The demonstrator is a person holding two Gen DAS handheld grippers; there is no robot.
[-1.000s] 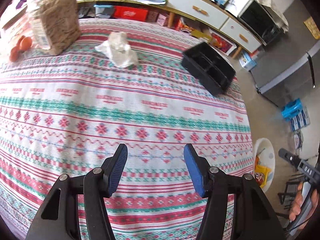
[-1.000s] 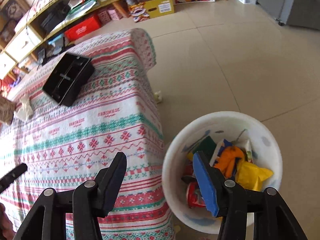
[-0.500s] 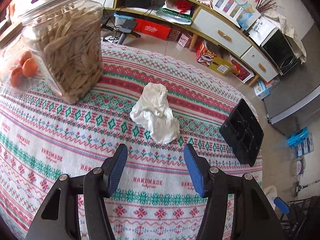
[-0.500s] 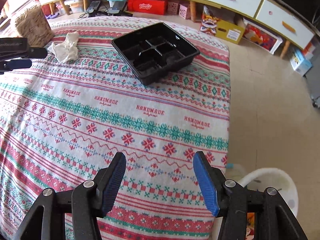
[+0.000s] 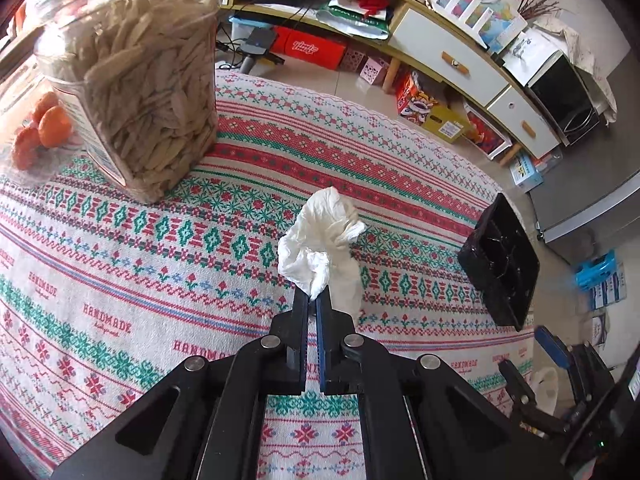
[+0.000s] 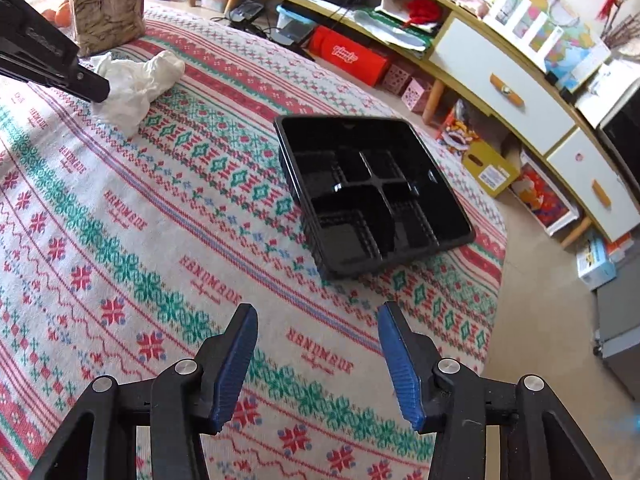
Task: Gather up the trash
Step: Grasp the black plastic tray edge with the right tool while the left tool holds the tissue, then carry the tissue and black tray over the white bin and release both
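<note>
A crumpled white tissue (image 5: pixel 324 232) lies on the patterned tablecloth (image 5: pixel 120 264). My left gripper (image 5: pixel 313 296) is shut on its near edge, and paper pokes up between the blue pads. From the right wrist view the tissue (image 6: pixel 136 80) shows at the far left with the left gripper (image 6: pixel 94 88) pinching it. A black compartment tray (image 6: pixel 372 196) sits empty just ahead of my right gripper (image 6: pixel 316 312). Its jaws are closing over bare cloth with nothing between them. The tray (image 5: pixel 500 268) lies right of the tissue.
A clear jar of seeds (image 5: pixel 136 92) and oranges (image 5: pixel 44 128) stand at the far left. The table's right edge drops to tiled floor (image 6: pixel 532 312). A white bin rim (image 5: pixel 544 384) shows below it. Low cabinets (image 6: pixel 496 68) line the far wall.
My left gripper moved up to the tissue and shut on it. My right gripper swung from above the bin to the table, facing the black tray, jaws slightly narrower.
</note>
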